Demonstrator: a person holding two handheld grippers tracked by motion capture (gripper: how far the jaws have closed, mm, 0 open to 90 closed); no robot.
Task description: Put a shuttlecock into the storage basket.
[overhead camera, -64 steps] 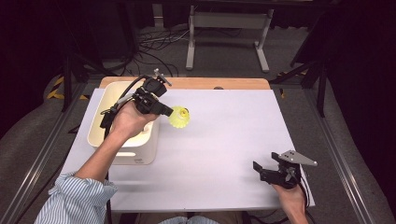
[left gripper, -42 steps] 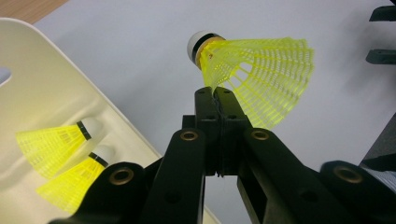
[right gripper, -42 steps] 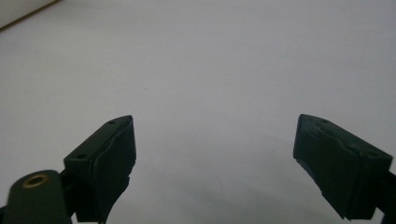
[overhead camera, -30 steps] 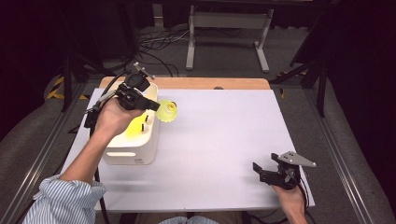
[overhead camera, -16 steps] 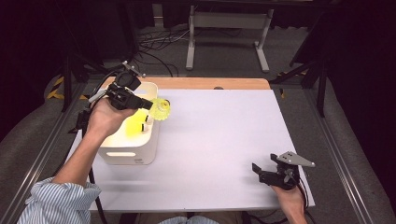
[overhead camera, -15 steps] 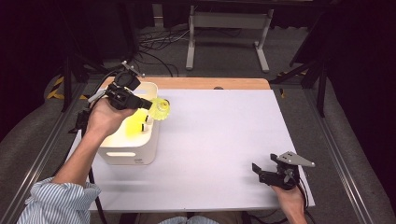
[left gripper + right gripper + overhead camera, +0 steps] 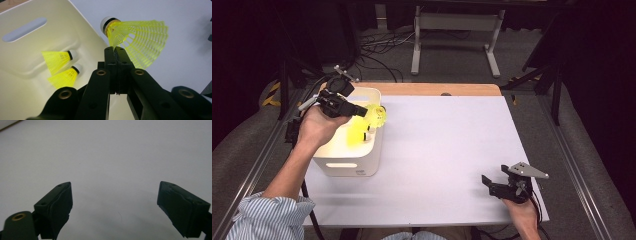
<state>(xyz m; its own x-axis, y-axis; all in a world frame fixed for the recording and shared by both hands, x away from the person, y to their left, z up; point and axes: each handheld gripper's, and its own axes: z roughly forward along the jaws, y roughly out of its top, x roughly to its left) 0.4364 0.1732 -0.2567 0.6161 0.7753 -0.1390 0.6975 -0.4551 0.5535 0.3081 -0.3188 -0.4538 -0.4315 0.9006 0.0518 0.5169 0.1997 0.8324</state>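
White table (image 7: 452,150) under me, no writing legible. My left gripper (image 7: 362,110) reaches level over the cream bin (image 7: 343,165) at the left edge, fingers clamped on one yellow shuttlecock's (image 7: 140,42) skirt above the bin's right rim; two shuttlecocks (image 7: 58,58) lie inside. My right gripper (image 7: 492,182) rests near the front right corner, fingers apart.

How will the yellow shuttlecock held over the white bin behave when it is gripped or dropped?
The shuttlecock probably weighs very little: the left hand-held gripper holds it by the skirt edge alone. Its open mesh skirt looks thin, so it may flex under a pinch. Dropped into the bin, it would likely land softly and roll on its side, like the two inside.
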